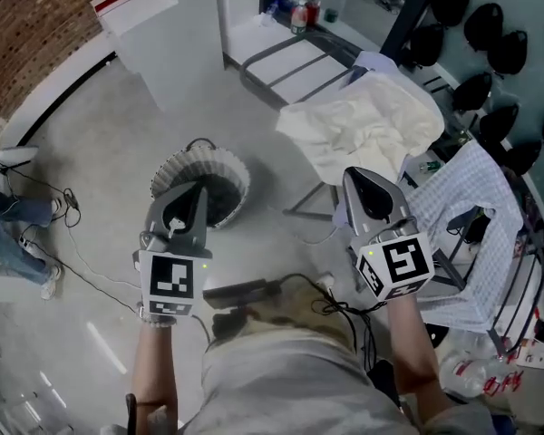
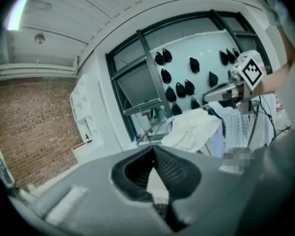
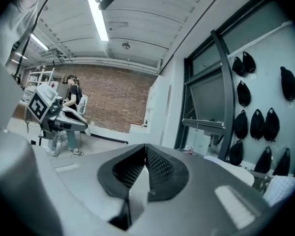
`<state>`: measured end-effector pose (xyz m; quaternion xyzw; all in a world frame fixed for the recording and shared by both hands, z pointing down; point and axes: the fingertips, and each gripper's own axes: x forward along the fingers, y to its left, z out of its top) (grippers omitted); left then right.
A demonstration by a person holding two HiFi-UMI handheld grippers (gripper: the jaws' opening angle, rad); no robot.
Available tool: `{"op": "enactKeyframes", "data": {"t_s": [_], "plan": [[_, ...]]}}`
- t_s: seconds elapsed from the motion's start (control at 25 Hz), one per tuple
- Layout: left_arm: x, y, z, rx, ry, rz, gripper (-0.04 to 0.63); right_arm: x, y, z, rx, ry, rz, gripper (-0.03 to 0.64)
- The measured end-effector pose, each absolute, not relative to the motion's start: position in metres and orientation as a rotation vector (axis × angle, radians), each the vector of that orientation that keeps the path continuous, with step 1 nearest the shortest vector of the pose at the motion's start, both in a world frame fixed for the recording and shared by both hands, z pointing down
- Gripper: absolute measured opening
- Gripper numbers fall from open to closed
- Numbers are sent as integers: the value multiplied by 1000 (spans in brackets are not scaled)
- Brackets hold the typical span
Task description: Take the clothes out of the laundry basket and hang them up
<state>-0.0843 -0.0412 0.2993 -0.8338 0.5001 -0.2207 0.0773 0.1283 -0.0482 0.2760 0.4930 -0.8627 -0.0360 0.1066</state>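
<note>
The white pleated laundry basket (image 1: pixel 219 168) stands on the floor, with dark contents inside; my left gripper (image 1: pixel 198 189) hovers above its near side, shut and empty. My right gripper (image 1: pixel 350 174) is also shut and empty, held in front of the drying rack (image 1: pixel 301 63). A cream garment (image 1: pixel 372 120) is draped over the rack, and a checked white cloth (image 1: pixel 476 211) hangs beside it. In the left gripper view, the closed jaws (image 2: pixel 154 149) point toward the cream garment (image 2: pixel 194 127) and the right gripper (image 2: pixel 226 90). The right gripper view has its jaws (image 3: pixel 145 146) closed, with the left gripper (image 3: pixel 54 114) to the left.
Cables (image 1: pixel 82 243) trail across the grey floor, near a person's legs (image 1: pixel 14 234) at the left edge. Black bags (image 1: pixel 490 25) hang on the wall at the right. A white column (image 1: pixel 177 34) and a brick wall (image 1: pixel 36 25) stand behind. Bottles (image 1: pixel 299 12) sit at the back.
</note>
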Motion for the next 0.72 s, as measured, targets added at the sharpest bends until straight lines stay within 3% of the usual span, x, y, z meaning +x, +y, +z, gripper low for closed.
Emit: {"op": "enactKeyframes", "data": {"t_s": [0.72], "plan": [[-107,-10,340,-2595,1564,-717,-6,85,-39,322,1299,-2536,21,5]]}}
